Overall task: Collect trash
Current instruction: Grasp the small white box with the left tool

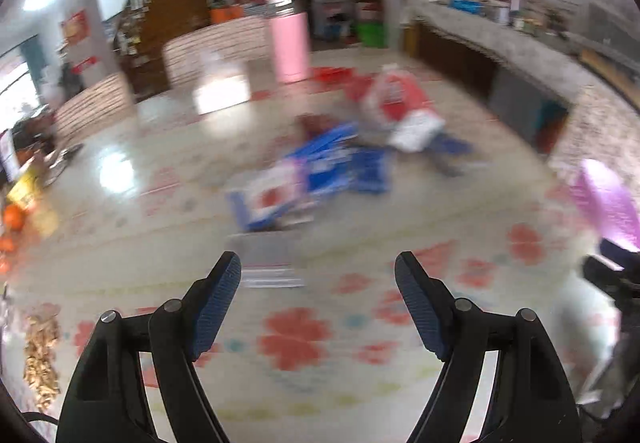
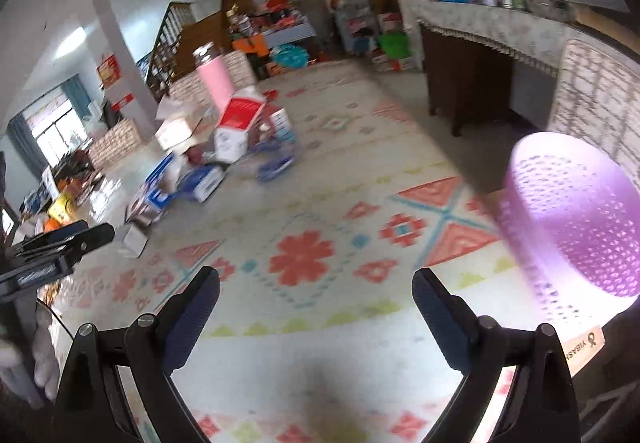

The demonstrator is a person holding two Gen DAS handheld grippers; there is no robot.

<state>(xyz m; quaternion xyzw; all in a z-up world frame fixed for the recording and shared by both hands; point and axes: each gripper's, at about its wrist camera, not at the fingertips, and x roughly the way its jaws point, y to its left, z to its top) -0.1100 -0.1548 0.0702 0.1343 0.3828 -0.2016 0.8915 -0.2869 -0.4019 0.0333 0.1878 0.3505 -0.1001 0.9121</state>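
1. Both the left gripper (image 1: 318,269) and right gripper (image 2: 316,285) stood wide and empty.
2. The scattered cartons (image 1: 316,171) lay at twelve o'clock, the purple basket (image 2: 576,215) at two.
3. Blurred framing risked a misjudged, glancing grab.

basket (image 2: 576,219): perforated plastic | floor (image 1: 132,131): glossy | boxes (image 1: 312,171): probably cardboard

patterned rug (image 2: 304,259), pink cylinder (image 1: 289,47), wooden staircase (image 2: 176,31)
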